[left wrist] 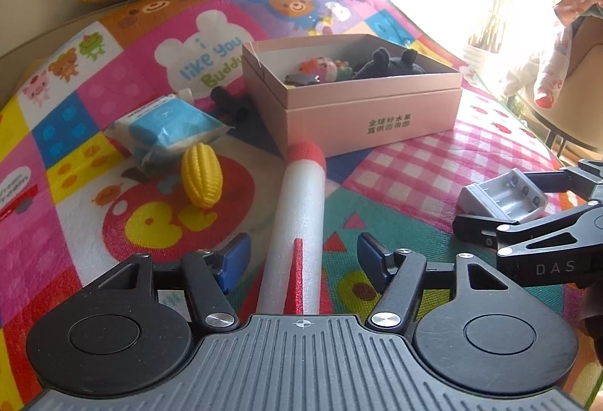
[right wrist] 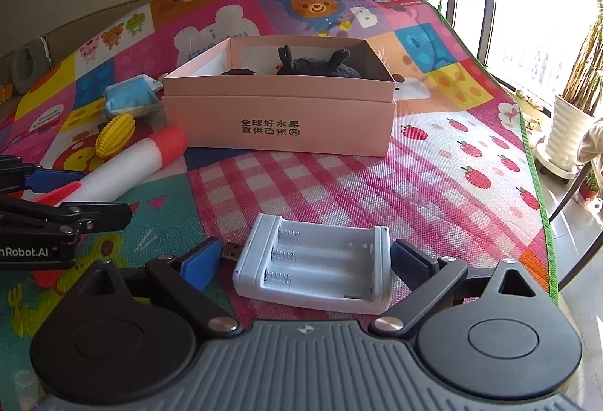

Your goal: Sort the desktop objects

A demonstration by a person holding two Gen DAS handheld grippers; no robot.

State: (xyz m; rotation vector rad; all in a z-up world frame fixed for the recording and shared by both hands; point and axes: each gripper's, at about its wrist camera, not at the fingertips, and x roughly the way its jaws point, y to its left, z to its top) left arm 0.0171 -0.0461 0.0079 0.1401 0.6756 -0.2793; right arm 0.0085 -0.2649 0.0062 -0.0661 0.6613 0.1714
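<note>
Foam rocket [left wrist: 297, 222] lies lengthwise on the play mat [left wrist: 407, 162], red nose almost touching the near wall of the pink box [left wrist: 361, 117], tail end between my left gripper [left wrist: 303, 262] jaws. Those jaws are released, a gap showing on both sides of the white tube, no pad contact I can see. The right gripper [right wrist: 305, 258] straddles the white battery charger [right wrist: 316, 260], jaws spread wide, pads just beside its ends but apart from them, nothing grasped.

Step in hand, as I judge it: close on both items, then drop them into the box, which already holds a dark plush [left wrist: 392, 66] and small toys.

To do it well on the left: centre the tube between the pads and close gently, as foam squashes. I hold it at the tail, so the long nose will droop; lift high enough to clear the box rim. On the right: the USB plug [right wrist: 230, 252] sticks out toward the left pad, so clamp on the body, not the plug.

Yellow corn toy [left wrist: 201, 175] and blue tissue pack [left wrist: 169, 124] wait to the left, still unsorted.
</note>
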